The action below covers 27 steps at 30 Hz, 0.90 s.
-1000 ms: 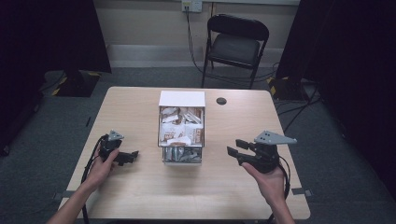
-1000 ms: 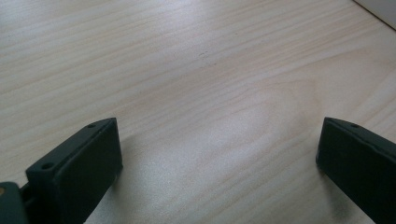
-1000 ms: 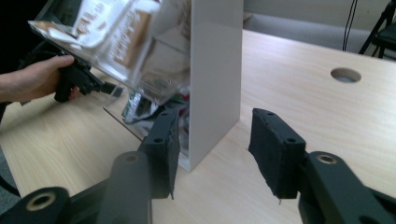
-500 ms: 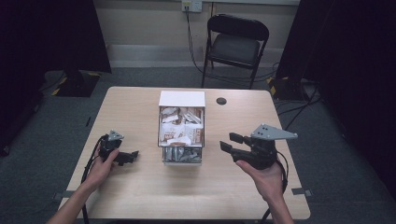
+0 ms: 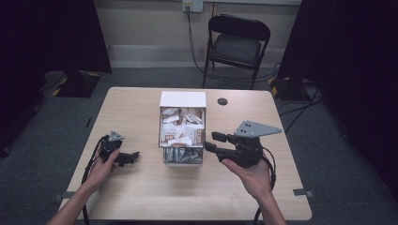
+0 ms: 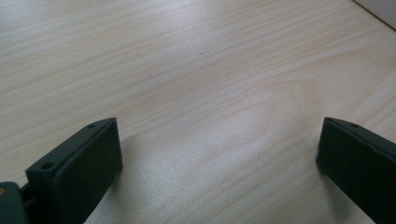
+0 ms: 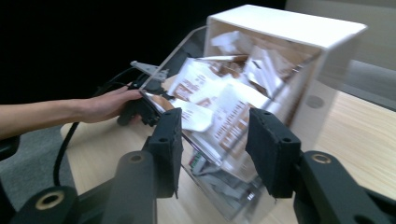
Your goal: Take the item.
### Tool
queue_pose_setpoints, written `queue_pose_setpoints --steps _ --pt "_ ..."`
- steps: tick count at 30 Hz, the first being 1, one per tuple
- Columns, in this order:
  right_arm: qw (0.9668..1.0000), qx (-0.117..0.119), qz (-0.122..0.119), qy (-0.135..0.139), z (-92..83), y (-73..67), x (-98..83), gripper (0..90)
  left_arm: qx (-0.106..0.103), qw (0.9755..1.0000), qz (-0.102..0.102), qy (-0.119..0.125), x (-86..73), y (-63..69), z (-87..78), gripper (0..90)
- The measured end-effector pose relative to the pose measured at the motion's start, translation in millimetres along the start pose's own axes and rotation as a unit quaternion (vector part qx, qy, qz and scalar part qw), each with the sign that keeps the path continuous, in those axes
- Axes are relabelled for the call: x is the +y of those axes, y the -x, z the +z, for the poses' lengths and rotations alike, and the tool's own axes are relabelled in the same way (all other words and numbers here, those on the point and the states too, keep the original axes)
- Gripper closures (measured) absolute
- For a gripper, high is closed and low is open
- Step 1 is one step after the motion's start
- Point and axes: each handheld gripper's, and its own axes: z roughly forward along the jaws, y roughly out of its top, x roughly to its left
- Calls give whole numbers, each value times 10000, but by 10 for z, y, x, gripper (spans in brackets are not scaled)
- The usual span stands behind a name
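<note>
1. Table (image 5: 141, 112): pale wood grain, smooth, matt with a faint sheen.
2. Box (image 5: 182, 99): white matt back and top, clear glossy plastic walls.
3. Packets (image 5: 180, 126) inside: paper-like wrappers in white and brown, crinkled, slightly shiny.
4. Right gripper (image 5: 212, 142): black matt plastic jaws, flat grey metal-looking plate on top.
5. Left gripper (image 5: 134, 155): same black matt plastic, smooth jaw faces.
6. Chair (image 5: 237, 44): black, dull seat, thin metal frame.
7. Floor (image 5: 347, 154): grey, rough like carpet.
</note>
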Motion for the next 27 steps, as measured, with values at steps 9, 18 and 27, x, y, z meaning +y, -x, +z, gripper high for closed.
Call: queue_pose_setpoints --steps 9,18,27 --pt "9992 282 -243 -147 294 -91 122 588 0 10000 1 -2 0 0 0 0" --pt "9970 657 -293 -274 599 -148 159 595 -4 10000 16 -13 0 -2 -2 0" --pt "9961 745 -219 -414 693 -104 77 608 -5 10000 16 -7 0 -2 -2 0"
